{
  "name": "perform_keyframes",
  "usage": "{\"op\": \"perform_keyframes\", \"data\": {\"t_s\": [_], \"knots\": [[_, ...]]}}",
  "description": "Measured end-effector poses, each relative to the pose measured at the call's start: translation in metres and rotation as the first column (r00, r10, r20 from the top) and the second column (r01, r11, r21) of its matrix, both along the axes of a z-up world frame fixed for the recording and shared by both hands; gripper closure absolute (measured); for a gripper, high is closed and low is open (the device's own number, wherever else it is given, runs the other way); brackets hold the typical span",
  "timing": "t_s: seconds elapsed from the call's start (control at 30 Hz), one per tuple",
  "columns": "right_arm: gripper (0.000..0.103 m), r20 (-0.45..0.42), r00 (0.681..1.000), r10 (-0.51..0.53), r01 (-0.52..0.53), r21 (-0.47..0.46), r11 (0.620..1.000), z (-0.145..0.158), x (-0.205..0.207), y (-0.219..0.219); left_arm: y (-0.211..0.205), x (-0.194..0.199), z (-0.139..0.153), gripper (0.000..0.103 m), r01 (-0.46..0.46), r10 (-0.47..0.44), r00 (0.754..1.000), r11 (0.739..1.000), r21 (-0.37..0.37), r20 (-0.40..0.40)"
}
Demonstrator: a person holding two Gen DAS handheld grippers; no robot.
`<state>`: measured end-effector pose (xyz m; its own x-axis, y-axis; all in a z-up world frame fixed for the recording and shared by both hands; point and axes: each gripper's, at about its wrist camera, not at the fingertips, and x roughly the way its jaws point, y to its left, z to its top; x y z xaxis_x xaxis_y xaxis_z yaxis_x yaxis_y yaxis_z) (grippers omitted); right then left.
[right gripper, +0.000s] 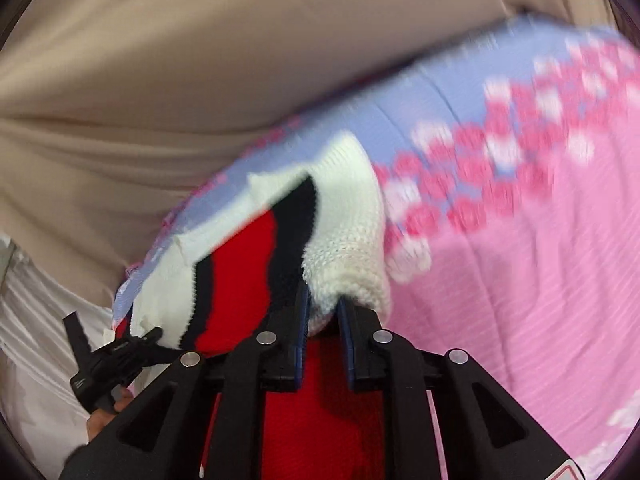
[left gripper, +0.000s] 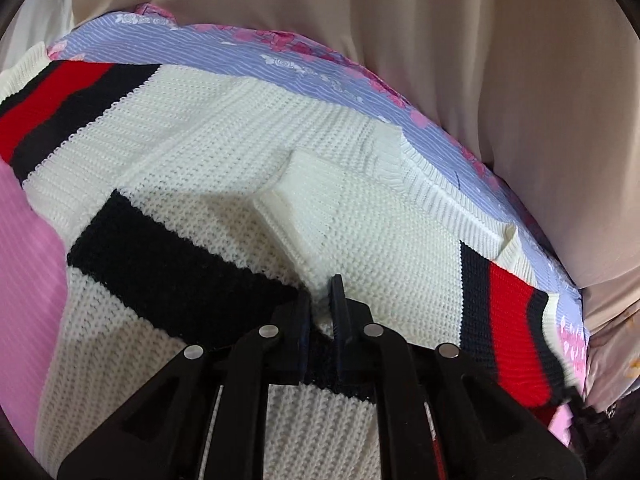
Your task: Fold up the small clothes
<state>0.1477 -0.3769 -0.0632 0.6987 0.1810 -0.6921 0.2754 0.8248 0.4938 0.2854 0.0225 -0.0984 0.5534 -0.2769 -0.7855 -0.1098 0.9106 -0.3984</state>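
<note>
A small white knit sweater point(left gripper: 248, 144) with black and red stripes lies on a lilac and pink floral sheet point(left gripper: 312, 68). Its sleeves spread to both sides, the red stripe of one cuff at the right point(left gripper: 516, 320). My left gripper point(left gripper: 320, 300) is shut on a fold of the sweater's black-striped white knit and holds it over the body. In the right wrist view my right gripper point(right gripper: 323, 304) is shut on the sweater point(right gripper: 348, 216) at a bunched white edge beside its red and black stripe. The left gripper point(right gripper: 120, 350) shows at the lower left of that view.
The sheet point(right gripper: 520, 280) covers the work surface, pink toward me and lilac with pink flowers farther away. Beige cloth point(left gripper: 400, 20) hangs behind it and fills the background point(right gripper: 160, 80). White cloth point(right gripper: 36, 320) lies at the lower left of the right wrist view.
</note>
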Motion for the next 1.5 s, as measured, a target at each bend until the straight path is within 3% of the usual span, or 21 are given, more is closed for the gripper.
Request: {"op": "perform_keyframes", "data": {"t_s": [0.17, 0.3, 0.4, 0.47, 0.53, 0.67, 0.77, 0.8, 0.83, 0.87, 0.9, 0.97, 1.0, 1.03, 1.17, 1.27, 1.3, 1.37, 1.4, 1.43, 1.5], "knots": [[0.088, -0.003, 0.997, 0.078, -0.077, -0.163, 0.984, 0.008, 0.027, 0.034, 0.0, -0.005, -0.003, 0.093, -0.005, 0.005, 1.0, 1.0, 0.005, 0.022], [0.089, -0.104, 0.995, -0.009, -0.013, -0.204, 0.979, -0.021, 0.022, 0.022, 0.0, -0.009, -0.006, 0.092, 0.016, -0.017, 0.999, 1.0, 0.014, 0.041], [0.09, -0.133, 0.989, -0.059, 0.041, -0.134, 0.99, -0.03, 0.003, 0.013, 0.0, -0.011, -0.008, 0.092, 0.028, -0.029, 0.998, 1.0, 0.01, 0.048], [0.089, -0.129, 0.988, -0.083, 0.061, -0.17, 0.984, -0.019, -0.009, 0.017, 0.001, -0.011, -0.008, 0.092, 0.025, -0.025, 0.998, 1.0, 0.009, 0.049], [0.08, -0.096, 0.99, -0.107, 0.086, -0.201, 0.976, -0.002, -0.013, 0.023, 0.001, -0.012, -0.008, 0.092, 0.019, -0.019, 0.999, 1.0, 0.008, 0.048], [0.08, -0.036, 0.999, 0.035, -0.041, -0.19, 0.981, 0.017, 0.015, 0.055, 0.0, -0.011, -0.008, 0.092, 0.009, -0.009, 0.999, 1.0, 0.013, 0.045], [0.09, -0.118, 0.984, 0.132, -0.155, -0.221, 0.963, -0.009, 0.049, 0.07, 0.0, -0.011, -0.008, 0.092, 0.002, -0.002, 0.999, 1.0, 0.008, 0.04], [0.092, -0.162, 0.98, 0.112, -0.146, -0.214, 0.966, -0.027, 0.052, 0.061, 0.002, -0.011, -0.008, 0.092, 0.001, -0.001, 0.999, 1.0, 0.0, 0.035], [0.103, -0.194, 0.978, 0.082, -0.119, -0.192, 0.974, -0.042, 0.051, 0.048, 0.003, -0.011, -0.008, 0.092, 0.003, -0.003, 0.999, 1.0, -0.004, 0.032], [0.103, -0.173, 0.982, 0.075, -0.099, -0.131, 0.986, -0.05, 0.044, 0.034, 0.003, -0.011, -0.007, 0.092, 0.008, -0.008, 1.0, 1.0, -0.005, 0.029], [0.103, -0.153, 0.987, 0.043, -0.055, -0.078, 0.995, -0.049, 0.035, 0.019, 0.004, -0.01, -0.007, 0.092, 0.013, -0.013, 1.0, 1.0, -0.005, 0.028], [0.103, -0.15, 0.989, 0.0, -0.014, -0.091, 0.996, -0.035, 0.036, 0.014, 0.004, -0.01, -0.008, 0.092, 0.023, -0.023, 0.999, 1.0, 0.004, 0.034], [0.09, -0.14, 0.99, 0.014, -0.031, -0.123, 0.992, -0.025, 0.045, 0.02, 0.004, -0.01, -0.008, 0.092, 0.022, -0.022, 0.999, 1.0, 0.006, 0.035], [0.088, -0.131, 0.991, 0.043, -0.063, -0.154, 0.986, -0.017, 0.057, 0.026, 0.004, -0.009, -0.007, 0.092, 0.017, -0.017, 0.999, 1.0, 0.005, 0.033], [0.088, -0.117, 0.976, 0.182, -0.203, -0.197, 0.959, -0.006, 0.133, 0.055, 0.004, -0.009, -0.008, 0.092, 0.003, -0.003, 1.0, 1.0, -0.008, 0.027], [0.096, -0.23, 0.959, 0.164, -0.217, -0.232, 0.948, -0.036, 0.172, 0.05, 0.003, -0.008, -0.007, 0.091, 0.011, -0.011, 1.0, 1.0, 0.005, 0.022], [0.103, -0.22, 0.967, 0.129, -0.179, -0.225, 0.958, -0.043, 0.174, 0.038, 0.004, -0.009, -0.006, 0.088, 0.016, -0.016, 1.0, 1.0, -0.001, 0.018], [0.103, -0.21, 0.977, 0.048, -0.094, -0.216, 0.972, -0.036, 0.163, 0.023, 0.014, -0.012, -0.002, 0.078, 0.01, -0.009, 1.0, 0.999, -0.032, 0.007], [0.099, -0.201, 0.979, 0.033, -0.081, -0.234, 0.969, -0.028, 0.157, 0.024, 0.022, -0.015, 0.001, 0.063, -0.012, 0.012, 1.0, 0.999, -0.045, 0.006], [0.091, -0.178, 0.983, 0.037, -0.082, -0.253, 0.964, -0.016, 0.143, 0.028, 0.043, -0.022, 0.008, 0.057, -0.07, 0.072, 0.997, 0.995, -0.067, 0.022], [0.091, -0.16, 0.985, 0.071, -0.119, -0.309, 0.944, 0.004, 0.116, 0.046, 0.079, -0.031, 0.018, 0.044, -0.146, 0.152, 0.987, 0.984, -0.101, 0.056]]}}
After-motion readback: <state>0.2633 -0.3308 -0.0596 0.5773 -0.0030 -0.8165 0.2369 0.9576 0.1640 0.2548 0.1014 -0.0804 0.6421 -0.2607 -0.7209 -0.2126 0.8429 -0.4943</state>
